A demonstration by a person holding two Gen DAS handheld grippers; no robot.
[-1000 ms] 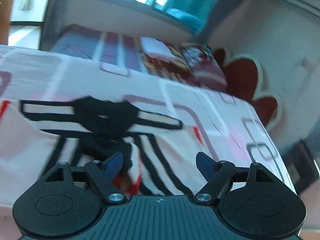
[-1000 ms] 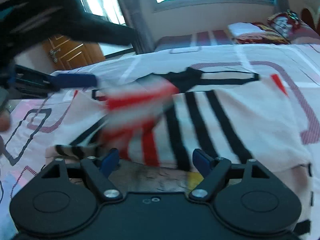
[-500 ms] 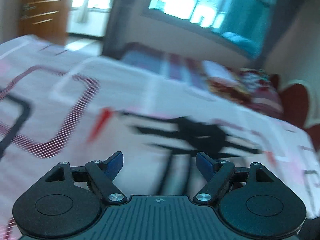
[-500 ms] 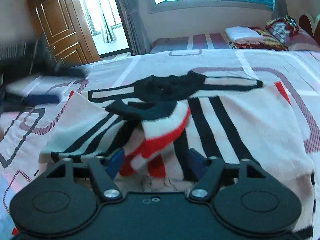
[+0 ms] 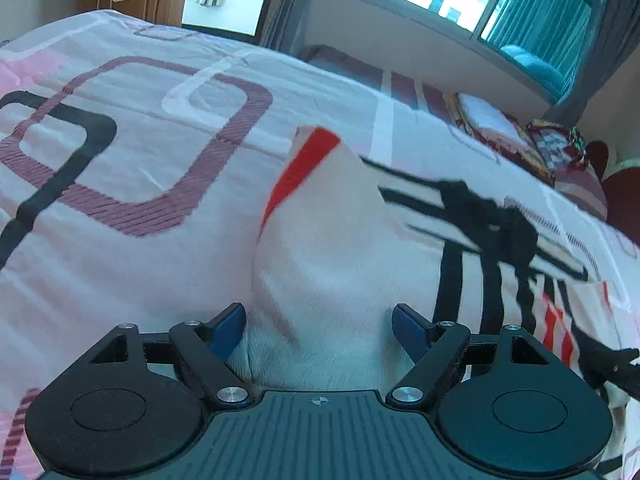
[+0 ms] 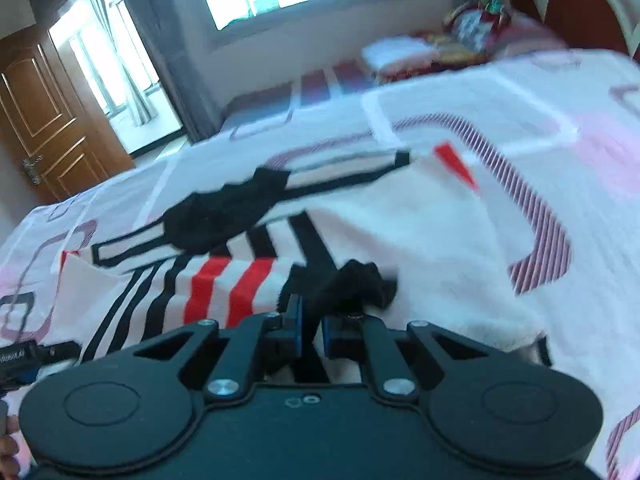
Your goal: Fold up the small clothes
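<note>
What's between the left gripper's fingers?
White edge of the striped garment sits between the open left gripper fingers, ungripped; left wrist view shows it.

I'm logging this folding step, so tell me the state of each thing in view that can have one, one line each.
Right gripper: shut on the striped garment, pinching its black edge; jaws just closed.
Left gripper: open, white fabric between the fingers, not pinched.
Striped garment: spread on the bed, partly folded, one sleeve laid across it.
Wooden door: open.
Bedspread: laid flat.
</note>
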